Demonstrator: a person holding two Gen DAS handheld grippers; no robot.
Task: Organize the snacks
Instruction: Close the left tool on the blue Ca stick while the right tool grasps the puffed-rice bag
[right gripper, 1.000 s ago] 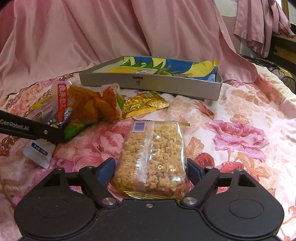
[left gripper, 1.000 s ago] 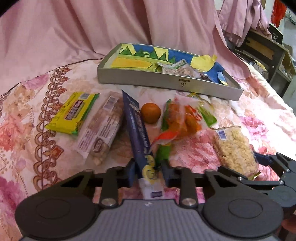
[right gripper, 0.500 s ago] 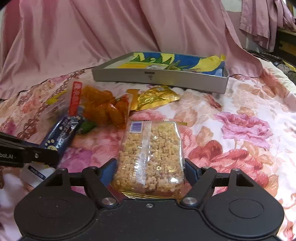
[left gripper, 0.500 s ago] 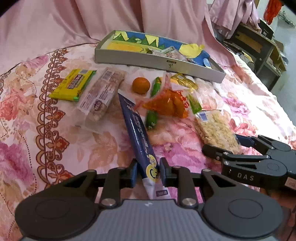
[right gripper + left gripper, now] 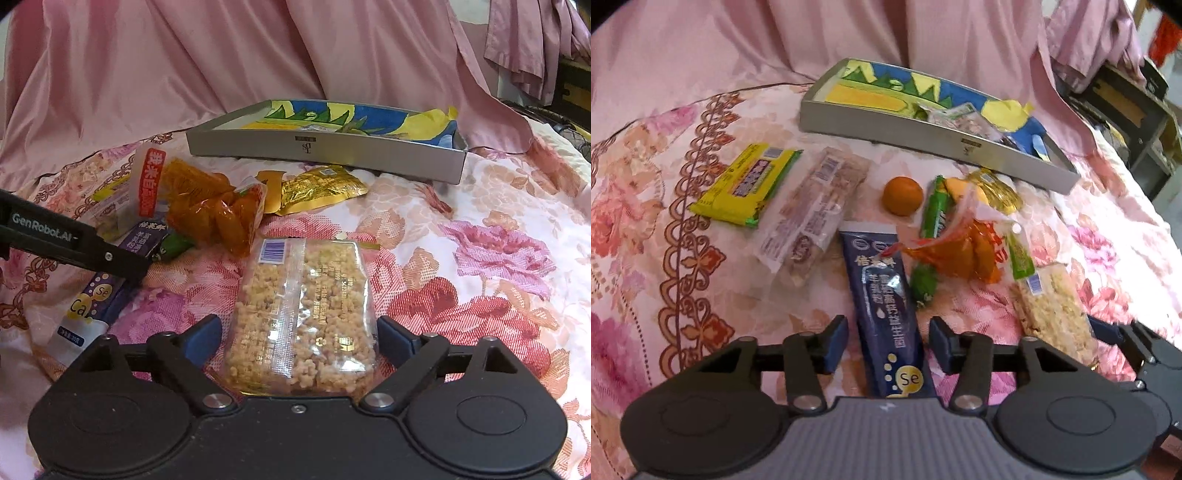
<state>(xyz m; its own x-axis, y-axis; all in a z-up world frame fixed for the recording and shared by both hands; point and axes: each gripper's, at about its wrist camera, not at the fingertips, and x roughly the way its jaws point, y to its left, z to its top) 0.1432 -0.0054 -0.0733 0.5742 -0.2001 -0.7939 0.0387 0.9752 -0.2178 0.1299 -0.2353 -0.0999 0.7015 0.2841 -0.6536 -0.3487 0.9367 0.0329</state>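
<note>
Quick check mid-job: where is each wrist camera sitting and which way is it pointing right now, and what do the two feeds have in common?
Left wrist: behind the left tool, facing the grey tray across the bedspread; its open fingers straddle the blue sachet; the right tool shows at the lower right edge.
Right wrist: behind the right tool, low, facing the same tray; its open fingers flank the puffed-rice pack; the left tool's finger enters from the left.
Shared: tray, sachet, rice pack, orange snack bag.
</note>
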